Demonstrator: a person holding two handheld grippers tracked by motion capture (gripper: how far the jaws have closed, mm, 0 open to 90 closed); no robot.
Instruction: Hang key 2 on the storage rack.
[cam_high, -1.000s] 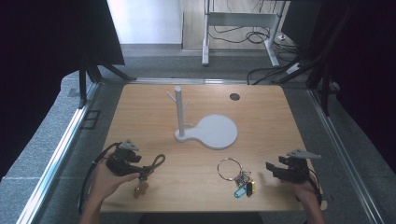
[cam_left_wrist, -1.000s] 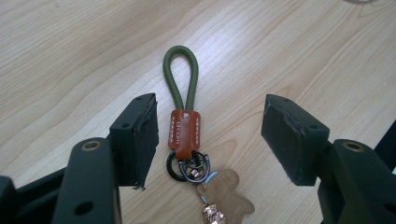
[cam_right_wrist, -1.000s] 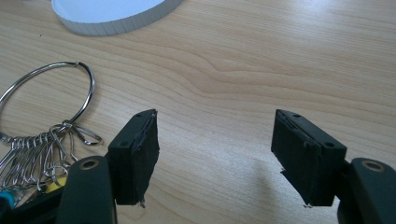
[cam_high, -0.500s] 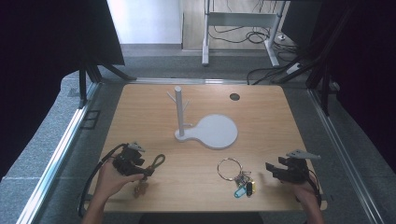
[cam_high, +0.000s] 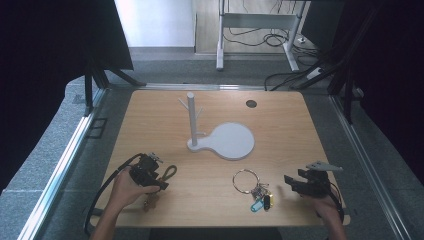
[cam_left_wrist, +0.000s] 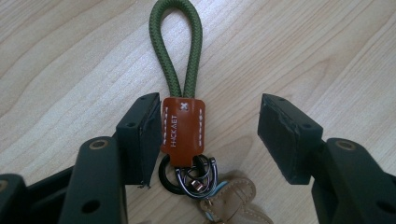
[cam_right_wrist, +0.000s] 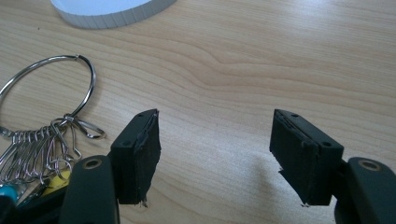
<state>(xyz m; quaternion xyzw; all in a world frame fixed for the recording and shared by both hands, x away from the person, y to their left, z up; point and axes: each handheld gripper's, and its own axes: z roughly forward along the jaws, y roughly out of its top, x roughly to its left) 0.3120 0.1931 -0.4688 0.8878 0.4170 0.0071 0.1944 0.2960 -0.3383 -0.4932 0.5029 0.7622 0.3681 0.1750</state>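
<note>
1. Keychain with a green cord loop (cam_left_wrist: 176, 49) and a brown leather tab (cam_left_wrist: 182, 130) is seen lying flat on the table (cam_high: 280, 135), near its front left corner.
2. It is straddled by the left gripper (cam_left_wrist: 208, 135), whose jaws stand apart: the tab is touched by one pad, while the other pad is well clear of it.
3. The keychain's long axis runs straight away from the gripper, loop farthest, metal rings and a tan strap nearest, so the jaws are set across the tab's width; a closing move is judged likely to pinch the tab.
4. The left hand (cam_high: 126, 189) is much the nearer to this keychain.
5. The right gripper (cam_right_wrist: 215, 149) is held open and empty over bare wood near the front right, just beside a key ring (cam_high: 245, 180) carrying a bunch of small clips and tags.
6. Counted: two grippers, two key bundles, one white stand (cam_high: 192, 121) with pegs on a rounded base, mid-table.
</note>
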